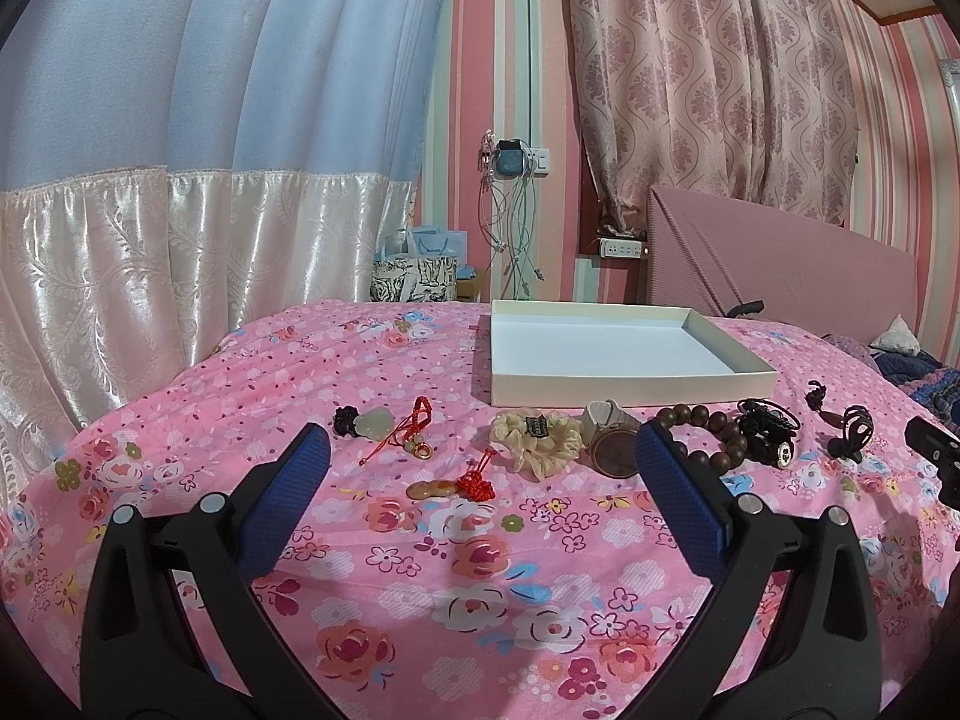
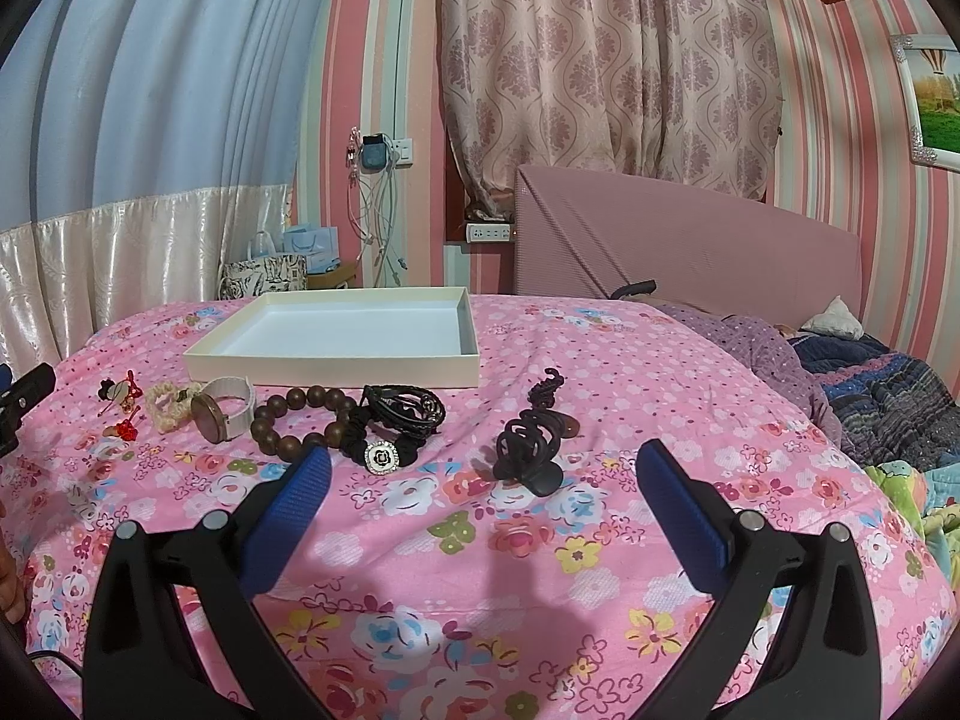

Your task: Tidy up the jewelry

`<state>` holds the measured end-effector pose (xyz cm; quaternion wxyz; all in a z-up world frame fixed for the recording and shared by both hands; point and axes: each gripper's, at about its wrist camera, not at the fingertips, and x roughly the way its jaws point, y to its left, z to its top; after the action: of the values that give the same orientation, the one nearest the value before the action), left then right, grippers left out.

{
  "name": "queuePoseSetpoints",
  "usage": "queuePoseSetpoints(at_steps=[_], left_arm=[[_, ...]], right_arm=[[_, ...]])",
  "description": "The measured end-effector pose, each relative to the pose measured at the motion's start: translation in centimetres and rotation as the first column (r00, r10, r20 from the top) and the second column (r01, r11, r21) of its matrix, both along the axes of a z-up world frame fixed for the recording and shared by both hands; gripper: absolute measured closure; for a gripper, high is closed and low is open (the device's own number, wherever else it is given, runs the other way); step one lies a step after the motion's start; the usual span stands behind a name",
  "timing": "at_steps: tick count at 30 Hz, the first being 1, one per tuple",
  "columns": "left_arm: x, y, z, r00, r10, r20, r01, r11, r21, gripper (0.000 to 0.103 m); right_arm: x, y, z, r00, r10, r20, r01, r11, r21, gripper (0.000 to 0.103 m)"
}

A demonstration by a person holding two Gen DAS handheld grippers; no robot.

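Jewelry lies in a row on the pink floral bedspread (image 1: pixel 420 570) in front of an empty white shallow box (image 1: pixel 600 354) (image 2: pixel 348 336). In the left wrist view I see a jade pendant (image 1: pixel 372 423), a red-cord charm (image 1: pixel 414 429), an amber pendant with a red knot (image 1: pixel 450 487), a cream scrunchie (image 1: pixel 537 438), a watch (image 1: pixel 612 441) and a wooden bead bracelet (image 1: pixel 702 435). The right wrist view shows the bead bracelet (image 2: pixel 300 420), a black hair tie with a flower charm (image 2: pixel 384 456), black cords (image 2: pixel 408 408) and a black hair claw (image 2: pixel 531 447). My left gripper (image 1: pixel 483 450) and right gripper (image 2: pixel 483 468) hover open and hold nothing.
A pink headboard (image 2: pixel 690 240) and crumpled blankets (image 2: pixel 870 384) lie at the right. Curtains (image 1: pixel 180 180) hang behind the bed, with gift bags (image 1: pixel 420 276) and charging cables (image 1: pixel 510 240) by the wall. The other gripper's black edge (image 1: pixel 936 456) shows at the right of the left view.
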<state>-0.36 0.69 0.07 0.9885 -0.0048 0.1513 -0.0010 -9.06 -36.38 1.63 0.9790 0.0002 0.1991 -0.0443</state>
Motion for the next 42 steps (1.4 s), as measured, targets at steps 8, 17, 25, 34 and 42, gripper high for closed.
queuePoseSetpoints(at_steps=[8,17,25,34,42], left_arm=[[0.0,0.0,0.0,1.000,0.000,0.000,0.000,1.000,0.001,0.003],[0.0,0.0,-0.1,1.000,0.000,-0.002,0.000,1.000,0.002,0.003],[0.1,0.1,-0.1,1.000,0.000,-0.003,0.000,1.000,0.003,0.003],[0.2,-0.2,-0.2,1.000,-0.020,-0.012,0.020,1.000,0.012,0.003],[0.7,1.1,0.5,1.000,0.008,0.001,-0.008,1.000,-0.017,0.003]], right_arm=[[0.0,-0.1,0.0,1.000,0.000,0.000,0.000,1.000,0.000,0.002],[0.0,0.0,-0.1,1.000,0.001,-0.001,-0.001,1.000,0.000,0.002],[0.0,-0.1,0.0,1.000,-0.003,0.005,0.003,1.000,0.003,0.002],[0.2,0.0,-0.1,1.000,0.028,0.000,-0.028,0.999,0.020,0.001],[2.2,0.8,-0.2,0.991,0.104,-0.079,-0.102,0.994,0.034,0.002]])
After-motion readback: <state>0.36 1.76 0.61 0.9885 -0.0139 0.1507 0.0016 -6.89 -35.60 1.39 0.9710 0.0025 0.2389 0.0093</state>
